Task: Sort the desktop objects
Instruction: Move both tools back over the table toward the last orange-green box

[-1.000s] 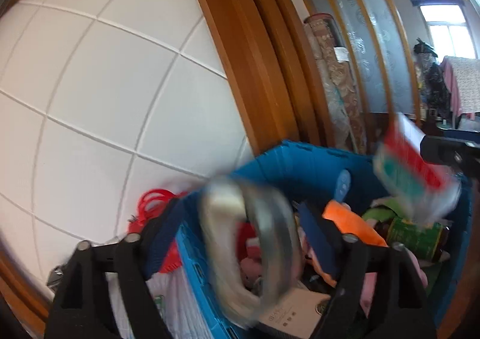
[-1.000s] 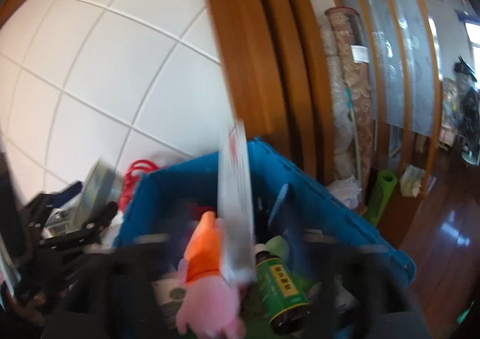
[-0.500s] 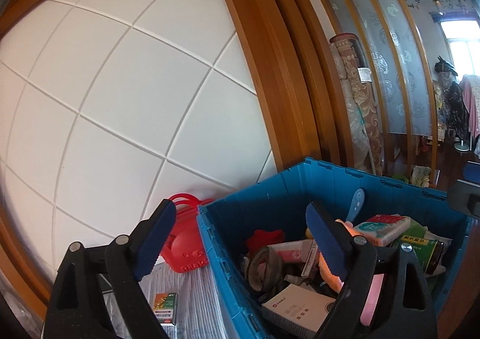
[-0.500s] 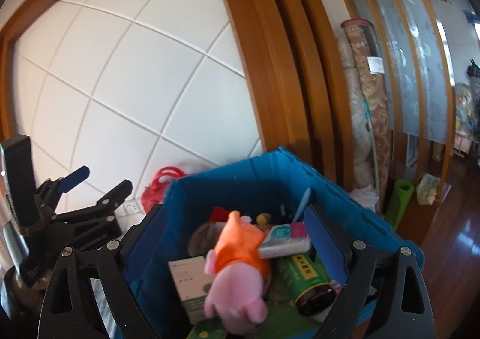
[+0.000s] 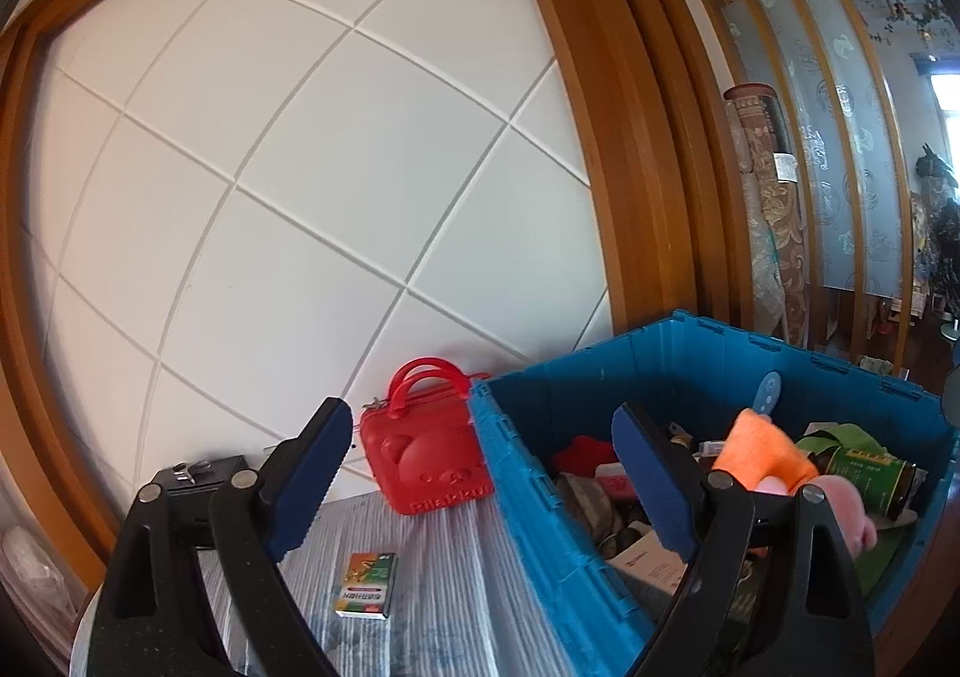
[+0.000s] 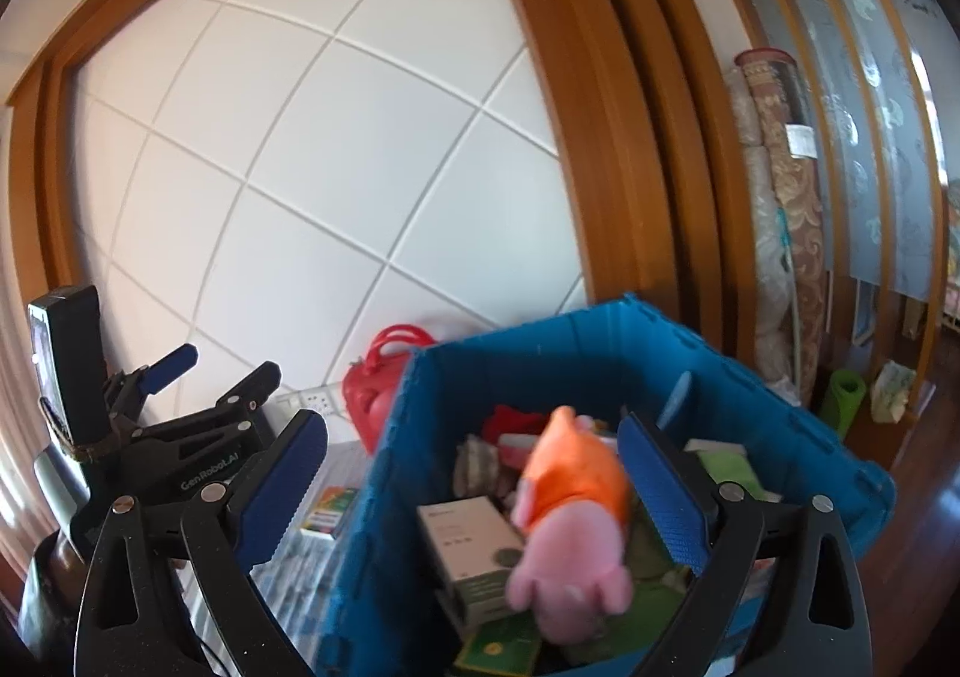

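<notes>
The left gripper (image 5: 480,467) is spread wide and holds nothing; one finger hangs over the striped table cover (image 5: 432,605) and the other over the blue bin (image 5: 540,503). The right gripper (image 6: 474,479) is wide too and empty, above the bin, where a pink pig toy in an orange top (image 6: 570,521) lies on a white box (image 6: 474,551) near a green can (image 5: 864,479). A little green and white box (image 5: 367,584) lies on the cover, and a red bear case (image 5: 426,455) stands touching the bin's side.
</notes>
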A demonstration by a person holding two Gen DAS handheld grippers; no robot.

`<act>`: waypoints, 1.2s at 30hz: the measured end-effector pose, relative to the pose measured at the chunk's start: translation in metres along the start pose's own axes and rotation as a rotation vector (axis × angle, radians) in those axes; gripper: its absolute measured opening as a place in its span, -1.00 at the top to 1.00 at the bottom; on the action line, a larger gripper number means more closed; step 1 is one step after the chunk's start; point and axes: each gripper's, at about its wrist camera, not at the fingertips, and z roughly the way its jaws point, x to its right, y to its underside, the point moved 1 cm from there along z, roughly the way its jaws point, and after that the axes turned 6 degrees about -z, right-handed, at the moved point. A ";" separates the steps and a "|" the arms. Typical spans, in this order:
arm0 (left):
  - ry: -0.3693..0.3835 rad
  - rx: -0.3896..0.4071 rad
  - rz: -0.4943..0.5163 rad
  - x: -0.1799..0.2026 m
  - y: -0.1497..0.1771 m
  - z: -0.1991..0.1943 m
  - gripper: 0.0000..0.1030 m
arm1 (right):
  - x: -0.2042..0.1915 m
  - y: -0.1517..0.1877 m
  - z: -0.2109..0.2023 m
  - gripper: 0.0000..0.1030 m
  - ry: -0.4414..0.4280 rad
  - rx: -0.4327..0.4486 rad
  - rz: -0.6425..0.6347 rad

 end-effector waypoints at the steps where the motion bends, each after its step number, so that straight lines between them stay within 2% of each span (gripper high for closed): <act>1: -0.006 0.000 -0.002 -0.008 0.002 0.000 -0.73 | -0.007 -0.001 0.002 -0.96 -0.003 0.002 -0.003; 8: -0.077 -0.030 0.001 -0.093 0.026 0.007 -0.73 | -0.076 0.005 0.024 -0.97 -0.051 -0.027 -0.014; 15: -0.194 -0.148 0.027 -0.201 0.080 0.042 -0.79 | -0.144 0.026 0.054 -0.98 -0.087 -0.052 0.010; 19: -0.218 -0.224 0.047 -0.237 0.118 0.069 -0.79 | -0.177 0.054 0.085 -0.98 -0.118 -0.121 0.010; 21: -0.222 -0.262 0.038 -0.247 0.135 0.090 -0.80 | -0.188 0.070 0.103 -0.98 -0.133 -0.177 0.007; 23: -0.190 -0.297 0.002 -0.254 0.150 0.109 -0.79 | -0.196 0.082 0.126 -0.98 -0.140 -0.239 -0.001; 31: -0.124 -0.433 -0.053 -0.247 0.212 0.209 -0.79 | -0.212 0.104 0.195 -0.99 -0.201 -0.308 -0.075; 33: -0.099 -0.456 -0.056 -0.242 0.226 0.233 -0.79 | -0.211 0.116 0.221 -0.99 -0.252 -0.353 -0.065; 36: -0.061 -0.506 -0.047 -0.234 0.253 0.275 -0.79 | -0.209 0.137 0.260 -0.99 -0.281 -0.404 -0.055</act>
